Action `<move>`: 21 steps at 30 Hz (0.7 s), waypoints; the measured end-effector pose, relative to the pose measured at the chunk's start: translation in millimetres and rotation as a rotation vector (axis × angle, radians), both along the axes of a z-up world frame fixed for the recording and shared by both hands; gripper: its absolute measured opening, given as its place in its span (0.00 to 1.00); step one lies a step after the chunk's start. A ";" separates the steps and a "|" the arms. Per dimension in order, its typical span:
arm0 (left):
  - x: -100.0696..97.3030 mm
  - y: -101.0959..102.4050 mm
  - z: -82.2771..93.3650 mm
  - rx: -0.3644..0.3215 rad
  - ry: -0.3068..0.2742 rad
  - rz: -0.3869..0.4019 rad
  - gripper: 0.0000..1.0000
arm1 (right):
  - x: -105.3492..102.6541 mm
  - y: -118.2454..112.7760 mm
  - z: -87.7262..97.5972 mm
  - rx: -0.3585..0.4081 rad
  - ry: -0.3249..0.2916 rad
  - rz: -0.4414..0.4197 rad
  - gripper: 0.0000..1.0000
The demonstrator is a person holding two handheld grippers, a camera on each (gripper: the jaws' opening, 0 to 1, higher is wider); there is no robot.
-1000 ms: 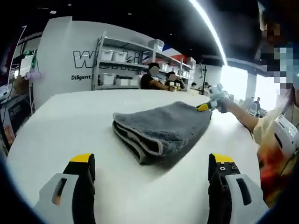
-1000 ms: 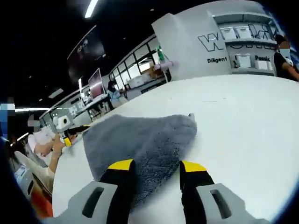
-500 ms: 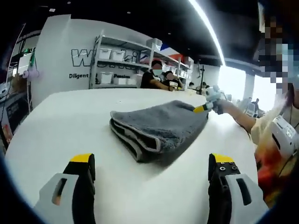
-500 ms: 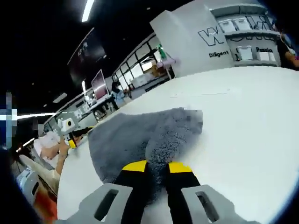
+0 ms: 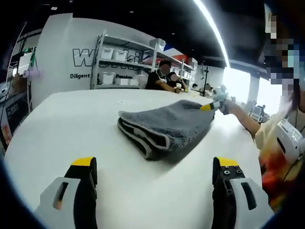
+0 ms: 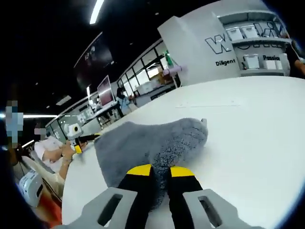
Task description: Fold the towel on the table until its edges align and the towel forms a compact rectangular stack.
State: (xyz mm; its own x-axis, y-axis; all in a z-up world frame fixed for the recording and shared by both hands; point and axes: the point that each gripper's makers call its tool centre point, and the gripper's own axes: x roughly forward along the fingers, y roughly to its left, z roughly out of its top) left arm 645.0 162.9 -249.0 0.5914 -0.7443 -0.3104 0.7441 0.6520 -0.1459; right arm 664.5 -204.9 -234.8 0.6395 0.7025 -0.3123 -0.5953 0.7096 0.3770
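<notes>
While our right gripper [image 6: 157, 170] pinches the grey towel [image 6: 152, 143] at its near edge, jaws clamped together on the pile, we judge the grip is there to lift or drag that edge into line. Ahead of our left gripper [image 5: 155, 164], whose jaws stand wide apart and empty, the towel [image 5: 167, 126] lies folded in layers on the white table [image 5: 71, 119]; beyond it, the right gripper [image 5: 209, 106] meets its far corner.
</notes>
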 end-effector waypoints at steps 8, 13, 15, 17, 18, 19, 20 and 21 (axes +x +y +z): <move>-0.8 -0.1 -3.3 0.011 0.011 -0.003 0.99 | 4.8 -26.6 21.8 0.076 -0.036 -0.064 0.07; -1.8 -0.8 -4.0 0.013 0.013 -0.005 0.99 | 2.6 -26.1 32.1 0.100 -0.063 -0.082 0.07; -2.1 -0.8 -4.4 0.014 0.014 -0.005 0.99 | 2.4 -24.2 36.8 0.112 -0.073 -0.088 0.07; -2.2 -1.0 -4.5 0.014 0.014 -0.006 0.99 | 2.2 -21.7 41.2 0.121 -0.080 -0.091 0.07; -2.2 -1.1 -4.5 0.014 0.014 -0.007 0.99 | 2.5 -20.1 44.1 0.126 -0.085 -0.091 0.07; -2.2 -1.1 -4.4 0.013 0.014 -0.007 0.99 | 2.5 -17.7 47.5 0.131 -0.092 -0.089 0.07; -2.4 -1.2 -4.5 0.013 0.015 -0.008 0.99 | 2.4 -14.1 52.2 0.133 -0.105 -0.083 0.07; -2.5 -1.2 -4.5 0.013 0.015 -0.009 0.99 | 2.6 -12.5 53.5 0.132 -0.111 -0.080 0.07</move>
State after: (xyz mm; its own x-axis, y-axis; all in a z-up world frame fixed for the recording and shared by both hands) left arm 642.5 161.7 -253.5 0.5800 -0.7452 -0.3291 0.7476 0.6474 -0.1484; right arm 667.1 -217.4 -181.3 0.7206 0.6780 -0.1450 -0.5818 0.7050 0.4055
